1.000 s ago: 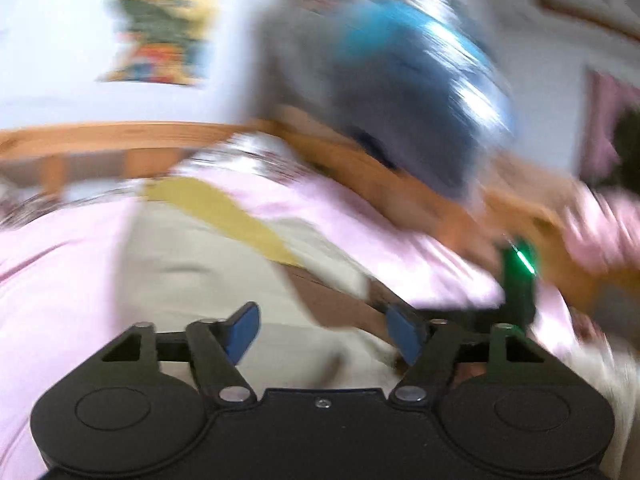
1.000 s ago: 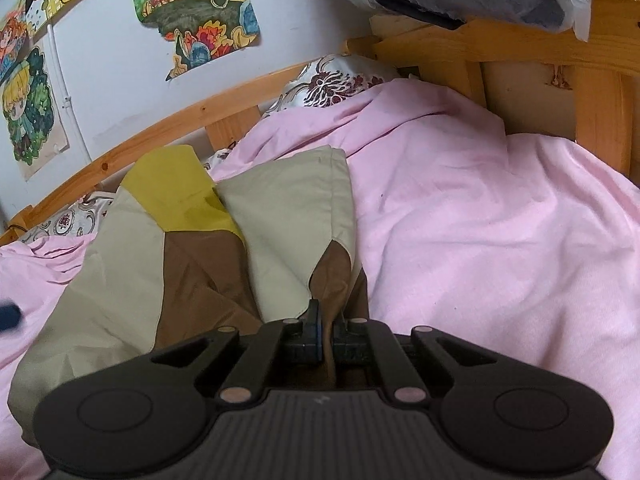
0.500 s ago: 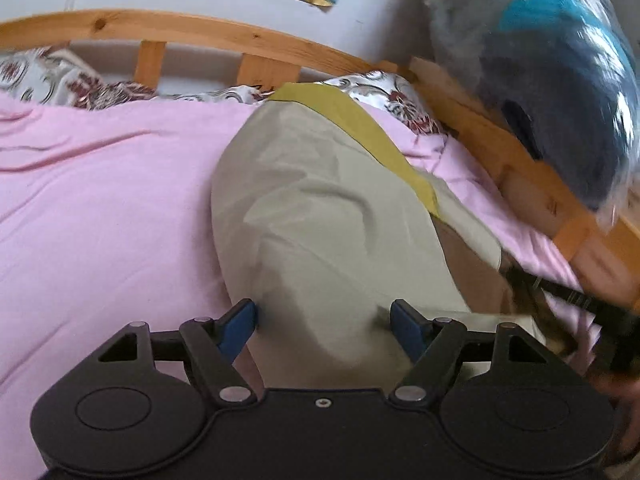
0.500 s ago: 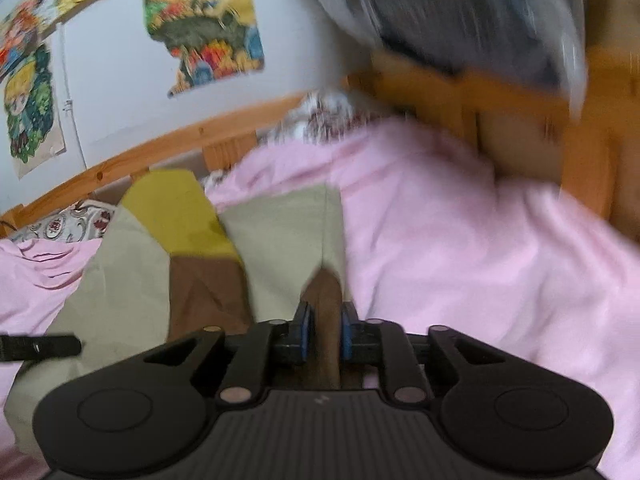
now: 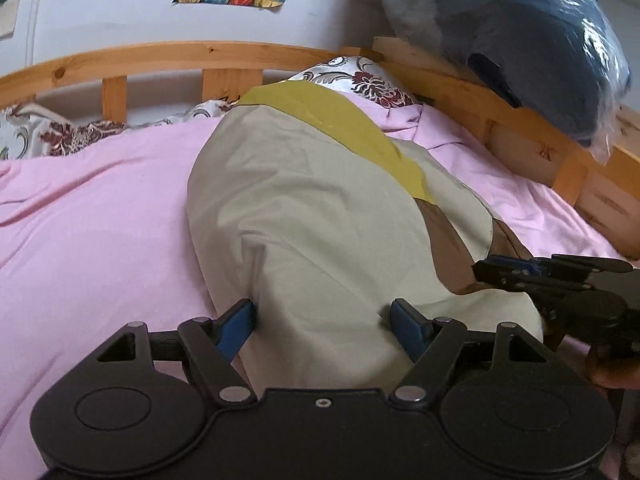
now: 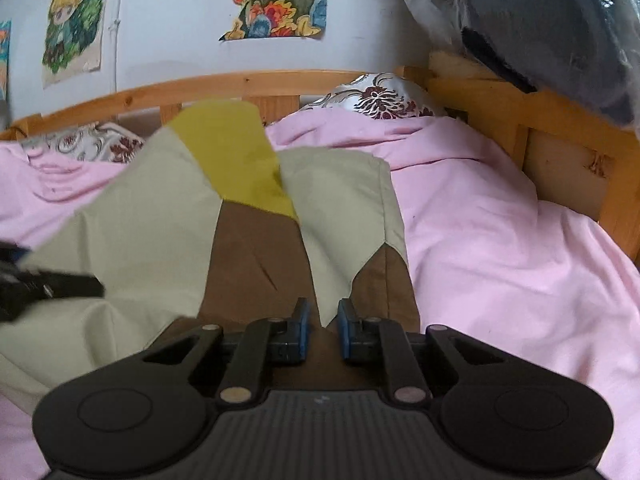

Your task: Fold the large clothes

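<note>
A large garment in beige, brown and yellow panels (image 5: 320, 208) lies lengthwise on the pink bed sheet (image 5: 92, 220); it also shows in the right wrist view (image 6: 160, 220). My left gripper (image 5: 323, 320) is open, its blue pads (image 5: 238, 322) either side of the garment's near beige edge. My right gripper (image 6: 321, 330) has its jaws slightly apart over the near brown and beige edge, with cloth lying between the pads. The right gripper also shows in the left wrist view (image 5: 504, 270), and the left one at the left edge of the right wrist view (image 6: 52, 282).
A wooden bed rail (image 5: 200, 54) runs along the far side and right (image 6: 540, 120). Patterned pillows (image 5: 360, 78) lie at the head. A plastic-wrapped dark bundle (image 5: 540, 40) sits on the right rail. Posters (image 6: 276, 0) hang on the wall.
My right gripper's jaws have parted from shut on the brown edge to slightly open. My left gripper has swung over and settled at the garment's near beige edge, still open.
</note>
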### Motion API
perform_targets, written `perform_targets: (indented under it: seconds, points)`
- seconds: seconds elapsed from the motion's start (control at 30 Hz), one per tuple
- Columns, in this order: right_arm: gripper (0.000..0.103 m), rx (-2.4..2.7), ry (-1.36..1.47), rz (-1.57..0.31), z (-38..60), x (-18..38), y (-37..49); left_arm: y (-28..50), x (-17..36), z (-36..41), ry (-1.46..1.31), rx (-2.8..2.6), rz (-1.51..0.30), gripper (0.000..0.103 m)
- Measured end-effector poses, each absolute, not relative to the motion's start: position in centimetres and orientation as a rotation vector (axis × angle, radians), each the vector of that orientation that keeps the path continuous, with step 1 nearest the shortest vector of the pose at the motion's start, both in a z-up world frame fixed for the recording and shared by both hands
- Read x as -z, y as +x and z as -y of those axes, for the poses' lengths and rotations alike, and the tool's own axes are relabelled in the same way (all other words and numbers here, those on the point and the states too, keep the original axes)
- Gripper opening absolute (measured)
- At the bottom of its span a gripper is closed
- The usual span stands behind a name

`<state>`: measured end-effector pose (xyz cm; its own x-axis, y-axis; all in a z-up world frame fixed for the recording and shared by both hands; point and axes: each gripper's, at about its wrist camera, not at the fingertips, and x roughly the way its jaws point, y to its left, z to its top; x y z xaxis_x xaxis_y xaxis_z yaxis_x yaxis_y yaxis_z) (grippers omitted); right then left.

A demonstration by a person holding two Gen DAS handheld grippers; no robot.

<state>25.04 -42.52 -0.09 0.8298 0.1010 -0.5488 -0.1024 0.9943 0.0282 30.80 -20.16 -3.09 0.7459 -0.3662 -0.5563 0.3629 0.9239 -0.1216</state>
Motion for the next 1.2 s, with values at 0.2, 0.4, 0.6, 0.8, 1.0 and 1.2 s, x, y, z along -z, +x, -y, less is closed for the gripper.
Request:
perform_targets:
  seconds: [0.2, 0.4, 0.6, 0.8, 1.0, 1.2]
  points:
    - [0.017, -0.121, -0.022, -0.573, 42.4, -2.0, 25.6, 31.3, 3.2, 18.5, -0.053, 0.449, -0.628, 0.076]
    - [0.026, -0.335, -0.075, -0.466, 39.6, -9.4, 31.5, 31.6, 3.4, 18.3, -0.069, 0.471, -0.641, 0.078]
    - [0.044, -0.604, -0.300, -0.373, 30.6, -10.0, 36.6, 31.7, 3.4, 18.3, -0.066, 0.477, -0.640, 0.079]
    - [0.044, -0.551, -0.568, -0.369, 26.8, -4.7, 38.0, 31.8, 3.5, 18.2, -0.070, 0.485, -0.645, 0.080]
    - [0.044, -0.535, -0.397, -0.412, 30.4, -0.7, 39.2, 32.6, 4.2, 18.4, -0.092, 0.502, -0.678, 0.087]
    - [0.045, -0.553, -0.271, -0.451, 32.3, 0.4, 40.5, 33.8, 4.1, 17.3, -0.169, 0.522, -0.730, 0.093]
